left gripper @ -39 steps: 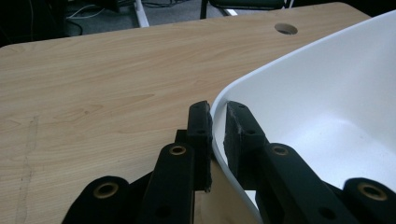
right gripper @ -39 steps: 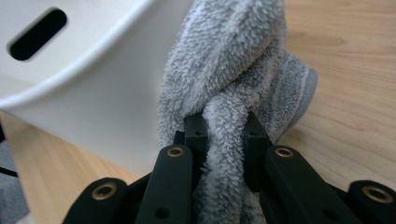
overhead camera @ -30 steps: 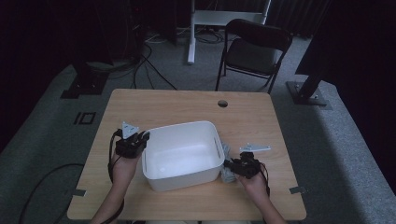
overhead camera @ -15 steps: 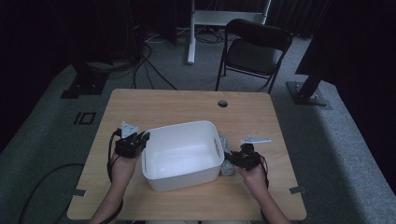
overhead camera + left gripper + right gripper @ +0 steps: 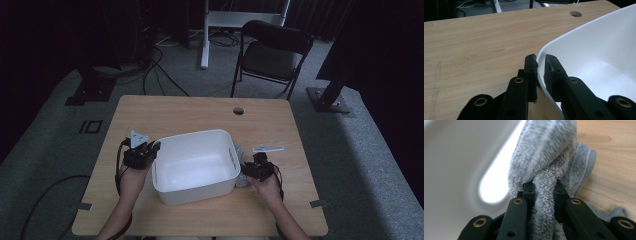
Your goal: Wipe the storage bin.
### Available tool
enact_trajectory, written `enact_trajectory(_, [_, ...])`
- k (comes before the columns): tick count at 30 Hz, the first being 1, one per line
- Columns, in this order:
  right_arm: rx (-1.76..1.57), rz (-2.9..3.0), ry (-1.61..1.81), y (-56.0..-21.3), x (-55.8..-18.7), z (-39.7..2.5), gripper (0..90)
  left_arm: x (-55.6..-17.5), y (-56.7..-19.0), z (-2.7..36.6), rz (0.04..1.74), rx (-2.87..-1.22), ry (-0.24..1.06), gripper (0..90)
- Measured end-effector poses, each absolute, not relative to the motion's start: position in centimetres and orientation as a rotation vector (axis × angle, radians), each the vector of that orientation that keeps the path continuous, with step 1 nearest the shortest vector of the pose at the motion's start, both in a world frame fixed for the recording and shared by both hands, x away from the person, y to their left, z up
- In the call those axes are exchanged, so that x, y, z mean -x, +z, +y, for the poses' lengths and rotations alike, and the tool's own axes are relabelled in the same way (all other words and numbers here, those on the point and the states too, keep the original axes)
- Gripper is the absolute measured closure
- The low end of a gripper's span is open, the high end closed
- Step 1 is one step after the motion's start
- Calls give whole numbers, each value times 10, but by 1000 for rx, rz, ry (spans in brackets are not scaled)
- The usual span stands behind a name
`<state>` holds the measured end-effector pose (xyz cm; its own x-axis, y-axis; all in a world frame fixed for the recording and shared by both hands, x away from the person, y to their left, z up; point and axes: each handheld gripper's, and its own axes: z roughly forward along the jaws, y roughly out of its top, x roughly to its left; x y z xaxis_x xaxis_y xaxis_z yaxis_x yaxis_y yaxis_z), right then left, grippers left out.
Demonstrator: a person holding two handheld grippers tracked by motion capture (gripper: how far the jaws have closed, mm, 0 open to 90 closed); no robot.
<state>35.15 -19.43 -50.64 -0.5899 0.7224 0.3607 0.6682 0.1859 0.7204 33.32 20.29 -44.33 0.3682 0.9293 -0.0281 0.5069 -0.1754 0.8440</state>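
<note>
The right gripper (image 5: pixel 543 188) clamps the grey towel (image 5: pixel 549 152) just outside the tub (image 5: pixel 195 160), whose opening lies to its left, while the left gripper (image 5: pixel 540 65) pinches the far rim.

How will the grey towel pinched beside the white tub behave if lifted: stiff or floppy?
Probably floppy: the grey towel bunches into soft folds where the right gripper pinches it. Its fluffy pile suggests it won't slip easily. Likely light, so loose ends may drape and drag against the white tub.
</note>
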Motion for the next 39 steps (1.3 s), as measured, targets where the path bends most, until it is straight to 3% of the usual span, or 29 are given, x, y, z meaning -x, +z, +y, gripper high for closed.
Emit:
enact_trajectory(6, [-1432,2400,1336,-523,-358,-191,786,-333,-443,204,1251,-1825,655,803])
enact_trajectory(19, [-1391,2336,1432,-496,-364,-196,784,-335,-443,205,1237,-1831,638,801])
enact_trajectory(39, [-1433,2404,1334,-519,-376,-190,784,-335,-444,206,1231,-1833,629,798])
